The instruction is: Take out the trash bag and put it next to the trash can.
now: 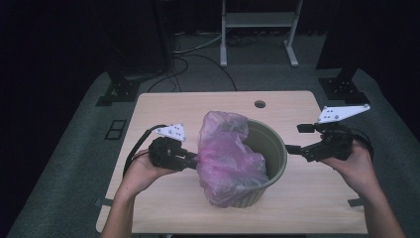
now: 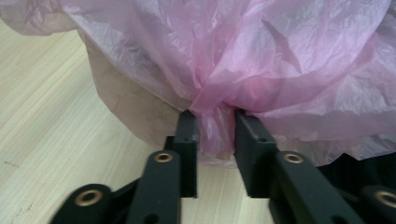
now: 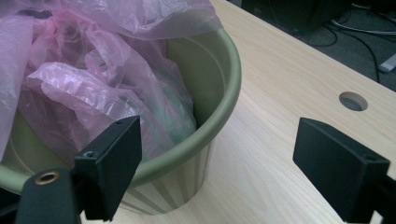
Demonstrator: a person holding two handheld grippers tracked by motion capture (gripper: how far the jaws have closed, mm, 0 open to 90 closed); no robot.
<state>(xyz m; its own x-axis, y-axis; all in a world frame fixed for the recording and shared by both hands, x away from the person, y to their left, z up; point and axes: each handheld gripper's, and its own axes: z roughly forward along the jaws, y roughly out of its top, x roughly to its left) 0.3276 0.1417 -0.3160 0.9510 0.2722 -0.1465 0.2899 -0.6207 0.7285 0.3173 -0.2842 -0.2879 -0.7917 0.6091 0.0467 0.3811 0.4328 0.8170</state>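
While your left gripper (image 2: 215, 135) has a gathered fold of the pink bag (image 1: 225, 156) between its jaws at the bin's (image 1: 270, 144) near-left side, the pads look slightly apart, so the pinch seems loose or letting go. Bin sits mid-desk (image 1: 297, 208), nearer the front edge; bag is half in, half draped over the left rim. Right gripper (image 1: 297, 139) hangs spread wide just off the right rim, holding nothing. To line the bin well, I'd pull the film low over the outer wall, then take the loose edge opposite with your right and stretch it across. Keep tugs gentle; thin film tears.
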